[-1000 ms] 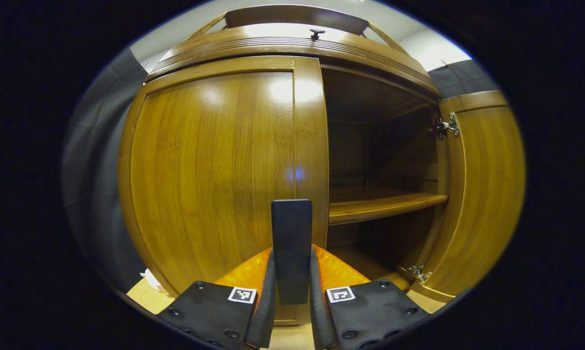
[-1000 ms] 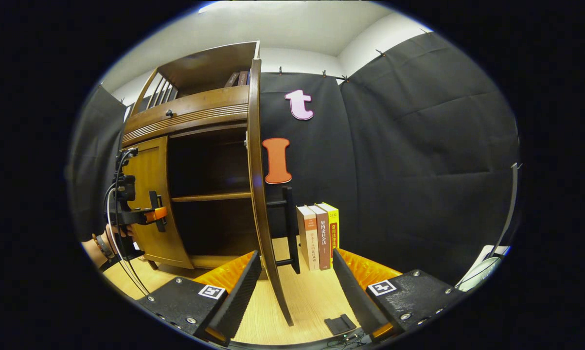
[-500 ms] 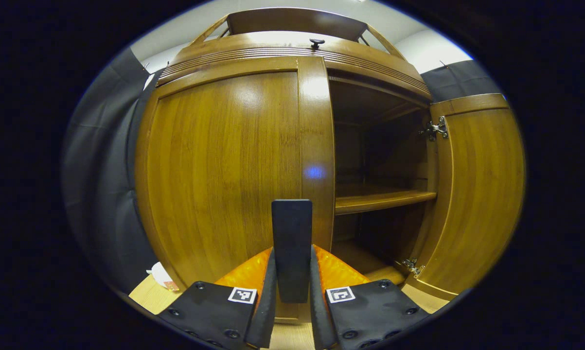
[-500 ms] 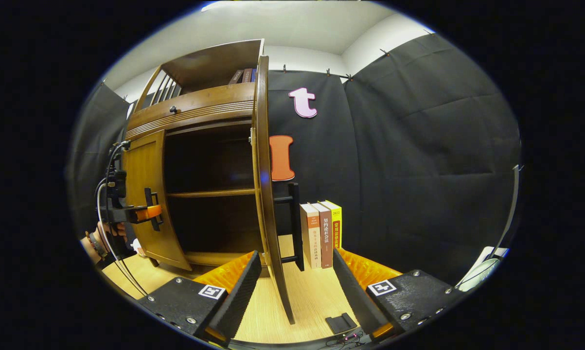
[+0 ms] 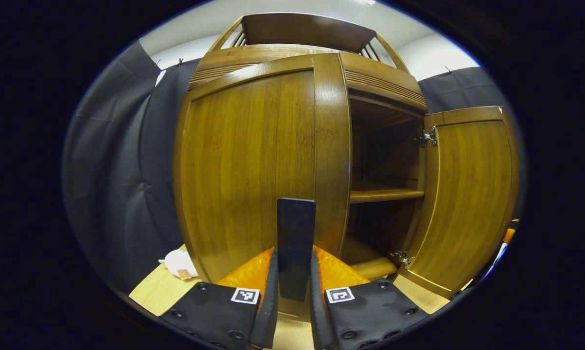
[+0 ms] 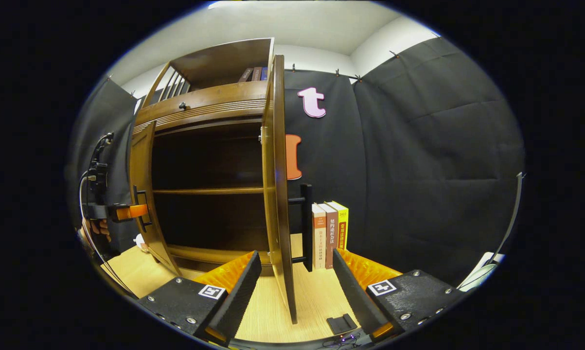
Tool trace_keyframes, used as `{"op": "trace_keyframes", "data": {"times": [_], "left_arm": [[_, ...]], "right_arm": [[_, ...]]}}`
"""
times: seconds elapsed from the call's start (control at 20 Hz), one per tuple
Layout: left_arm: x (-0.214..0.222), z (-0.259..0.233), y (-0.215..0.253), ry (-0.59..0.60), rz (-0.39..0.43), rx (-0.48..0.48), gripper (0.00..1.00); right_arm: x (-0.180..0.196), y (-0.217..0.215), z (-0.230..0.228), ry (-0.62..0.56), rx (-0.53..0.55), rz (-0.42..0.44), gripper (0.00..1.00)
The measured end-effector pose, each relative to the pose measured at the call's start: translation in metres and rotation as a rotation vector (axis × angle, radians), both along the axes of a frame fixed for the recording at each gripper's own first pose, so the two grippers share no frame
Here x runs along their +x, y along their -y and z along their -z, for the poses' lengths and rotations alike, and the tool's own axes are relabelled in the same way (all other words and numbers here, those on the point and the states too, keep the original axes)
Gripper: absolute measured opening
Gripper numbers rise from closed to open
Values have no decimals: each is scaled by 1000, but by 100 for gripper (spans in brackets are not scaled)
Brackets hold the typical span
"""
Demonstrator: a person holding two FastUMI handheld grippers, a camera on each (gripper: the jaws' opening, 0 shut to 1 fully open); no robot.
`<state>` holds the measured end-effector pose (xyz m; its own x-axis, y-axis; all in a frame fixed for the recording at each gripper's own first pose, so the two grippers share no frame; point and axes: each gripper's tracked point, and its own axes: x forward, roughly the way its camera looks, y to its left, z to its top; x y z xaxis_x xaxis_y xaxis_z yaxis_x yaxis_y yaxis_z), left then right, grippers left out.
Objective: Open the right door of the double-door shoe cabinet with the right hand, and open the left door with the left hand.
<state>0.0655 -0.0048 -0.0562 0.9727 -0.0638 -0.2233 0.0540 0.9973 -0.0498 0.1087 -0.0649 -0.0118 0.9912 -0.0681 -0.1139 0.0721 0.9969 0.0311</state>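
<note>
Left gripper view, nearest first: your left gripper (image 5: 295, 291) has its two fingers drawn in tight on the dark upright handle (image 5: 296, 248) of the left door (image 5: 253, 170), one finger pressing each side of the bar. That door stands swung partly out from the shoe cabinet (image 5: 370, 82), its outer face towards the camera. To its right the cabinet's interior lies open, with one wooden shelf (image 5: 384, 195) across the middle, and farther right the right door (image 5: 467, 194) shows its inner face, with metal hinges at its top and bottom corners. On the wooden floor at the near left of the cabinet lies a small white object (image 5: 176, 262), which I cannot identify. Right gripper view, nearest first: your right gripper (image 6: 292, 291) is spread wide and holds nothing; the free edge of the right door (image 6: 278, 194) stands between the fingers without touching either. This door is seen edge-on, swung well out, its dark handle (image 6: 306, 226) on the side facing away from the cabinet interior. Beyond it, three books (image 6: 330, 233) stand upright on the floor against the booth wall. At the far left, your hand (image 6: 94, 227) holds the left gripper (image 6: 137, 212) clamped on the left door's handle.
</note>
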Motion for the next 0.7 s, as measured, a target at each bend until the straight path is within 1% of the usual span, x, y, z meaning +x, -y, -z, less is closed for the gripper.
{"op": "trace_keyframes", "data": {"times": [0.15, 0.3, 0.35, 0.45, 0.55, 0.7], "left_arm": [[-21, -4, -14, -1, -25, 3, 35], [-42, -11, -32, 0, -62, 25, 35], [-50, -13, -41, 3, -78, 35, 33], [-64, -17, -59, 9, -118, 50, 33], [-77, -20, -76, 16, -156, 55, 30], [-89, -20, -104, 15, -216, 76, 25]], "right_arm": [[4, -10, -1, 0, 0, -25, 91], [6, -19, -4, 6, -6, -51, 91], [7, -19, -5, 6, -8, -56, 91], [10, -20, -5, 2, -11, -65, 91], [14, -22, -4, -2, -9, -73, 91], [17, -27, -4, -5, -10, -88, 91]]}}
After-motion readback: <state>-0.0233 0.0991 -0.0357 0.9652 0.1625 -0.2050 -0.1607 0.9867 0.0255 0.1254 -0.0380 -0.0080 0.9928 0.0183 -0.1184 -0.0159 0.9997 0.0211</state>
